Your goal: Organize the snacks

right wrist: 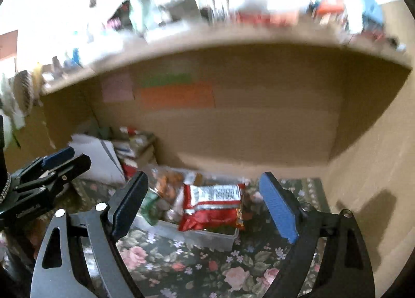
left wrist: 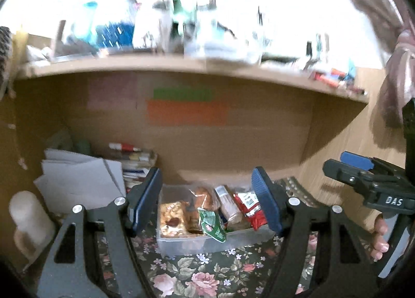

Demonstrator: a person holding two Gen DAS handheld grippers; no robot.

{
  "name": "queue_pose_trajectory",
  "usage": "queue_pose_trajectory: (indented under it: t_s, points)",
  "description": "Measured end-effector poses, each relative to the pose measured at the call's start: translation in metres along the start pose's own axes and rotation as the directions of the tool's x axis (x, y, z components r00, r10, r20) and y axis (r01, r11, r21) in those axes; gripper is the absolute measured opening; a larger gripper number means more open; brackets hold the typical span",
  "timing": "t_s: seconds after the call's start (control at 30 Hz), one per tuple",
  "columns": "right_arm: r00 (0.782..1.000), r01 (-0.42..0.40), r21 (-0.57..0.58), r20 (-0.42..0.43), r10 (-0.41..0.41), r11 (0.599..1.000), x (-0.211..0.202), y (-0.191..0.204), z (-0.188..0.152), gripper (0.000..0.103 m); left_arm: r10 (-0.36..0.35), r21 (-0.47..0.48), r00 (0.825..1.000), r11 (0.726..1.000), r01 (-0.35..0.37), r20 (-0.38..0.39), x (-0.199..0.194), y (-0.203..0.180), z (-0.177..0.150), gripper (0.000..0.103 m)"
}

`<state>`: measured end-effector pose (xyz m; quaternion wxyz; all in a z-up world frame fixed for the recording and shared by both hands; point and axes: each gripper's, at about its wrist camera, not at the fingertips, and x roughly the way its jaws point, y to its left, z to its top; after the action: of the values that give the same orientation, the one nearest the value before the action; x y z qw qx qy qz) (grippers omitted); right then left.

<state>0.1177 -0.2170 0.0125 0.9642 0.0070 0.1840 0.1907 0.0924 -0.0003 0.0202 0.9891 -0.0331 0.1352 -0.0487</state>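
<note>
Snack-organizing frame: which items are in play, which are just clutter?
In play:
- clear plastic bin
- red snack packet, lying on top at the bin's edge
- green packet, in the bin
- the other snacks in the bin

Clutter:
- white papers
- stacked booklets
- white jar
- blurred items on the top shelf

Wooden shelf point(left wrist: 197, 64) over floral cloth point(left wrist: 207, 266)

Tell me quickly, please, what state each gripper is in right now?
Left gripper: open, holding nothing; the snack container sits beyond it.
Right gripper: open, holding nothing; the red packet lies in the container.
</note>
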Motion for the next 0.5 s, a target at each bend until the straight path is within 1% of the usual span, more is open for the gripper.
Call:
queue_pose_trajectory:
  t_s: [0.13, 0.17, 0.23, 0.3, 0.37, 0.4, 0.43, 0.47, 0.5]
  points:
    - [0.998, -0.001, -0.005, 0.055, 0.001, 1.0, -0.029, 0.01, -0.002, 0.087, 0.006, 0.007, 0.999, 1.0, -0.006, 0.045, -0.033, -0.006, 0.002, 0.074]
    - [0.998, -0.002, -0.005, 0.062, 0.002, 1.0, -0.034, 0.012, -0.003, 0.088, 0.007, 0.011, 0.999, 1.0, -0.008, 0.052, -0.038, -0.006, 0.001, 0.076]
    - [0.997, 0.0, -0.002, 0.071, 0.0, 1.0, -0.041, 0.017, -0.006, 0.088, 0.011, 0.016, 0.998, 1.0, -0.012, 0.065, -0.045, -0.008, -0.002, 0.082]
    - [0.997, 0.0, -0.001, 0.071, 0.0, 1.0, -0.046, 0.02, -0.01, 0.088, 0.018, 0.026, 0.997, 0.999, -0.02, 0.076, -0.054, -0.011, -0.005, 0.084]
    - [0.997, 0.001, -0.002, 0.071, -0.001, 1.0, -0.048, 0.022, -0.015, 0.092, 0.026, 0.031, 0.996, 0.999, -0.028, 0.082, -0.062, -0.013, -0.006, 0.087]
    - [0.997, 0.006, -0.004, 0.073, -0.006, 1.0, -0.05, 0.024, -0.017, 0.093, 0.027, 0.031, 0.996, 0.999, -0.03, 0.083, -0.065, -0.014, -0.007, 0.09]
    - [0.997, 0.013, -0.005, 0.076, -0.013, 1.0, -0.052, 0.025, -0.018, 0.096, 0.029, 0.028, 0.996, 0.999, -0.032, 0.083, -0.068, -0.013, -0.008, 0.094]
    - [0.997, 0.018, -0.007, 0.081, -0.017, 1.0, -0.055, 0.027, -0.019, 0.1, 0.031, 0.027, 0.996, 0.999, -0.033, 0.084, -0.07, -0.013, -0.01, 0.096]
    - [0.996, 0.023, -0.005, 0.087, -0.022, 1.0, -0.057, 0.028, -0.021, 0.101, 0.033, 0.027, 0.996, 0.999, -0.035, 0.085, -0.07, -0.013, -0.012, 0.098]
